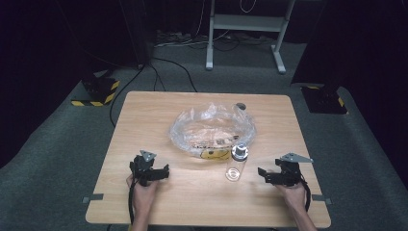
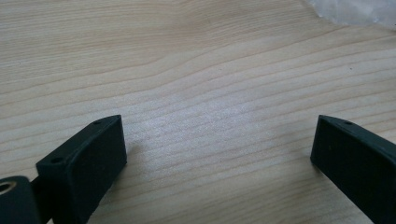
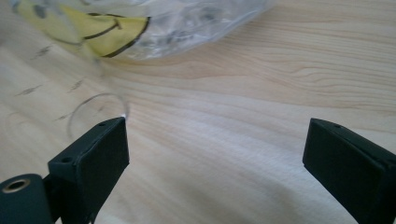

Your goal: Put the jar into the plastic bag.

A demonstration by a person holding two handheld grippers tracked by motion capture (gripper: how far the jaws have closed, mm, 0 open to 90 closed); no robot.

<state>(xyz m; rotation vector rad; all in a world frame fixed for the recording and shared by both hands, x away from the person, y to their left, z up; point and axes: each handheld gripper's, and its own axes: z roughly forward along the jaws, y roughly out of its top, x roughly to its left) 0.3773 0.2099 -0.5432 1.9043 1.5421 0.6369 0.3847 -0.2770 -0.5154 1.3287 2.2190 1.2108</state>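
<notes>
Fingers of both grippers stood wide apart, clamping nothing, as I held them low over the table point(image 1: 144, 110).

Left gripper point(image 1: 153, 172) rested at the near left, its fingers point(image 2: 88, 163) framing bare wood; right gripper point(image 1: 270, 176) sat at the near right. Between them, nearer the right, I saw the clear bottle point(image 1: 236, 163) standing upright, just in front of the crumpled plastic bag point(image 1: 211, 127).

A lab: hazard-striped stands point(image 1: 98, 91), floor cables point(image 1: 192, 43) and a metal frame point(image 1: 245, 29) ring the table point(image 1: 144, 110).
</notes>
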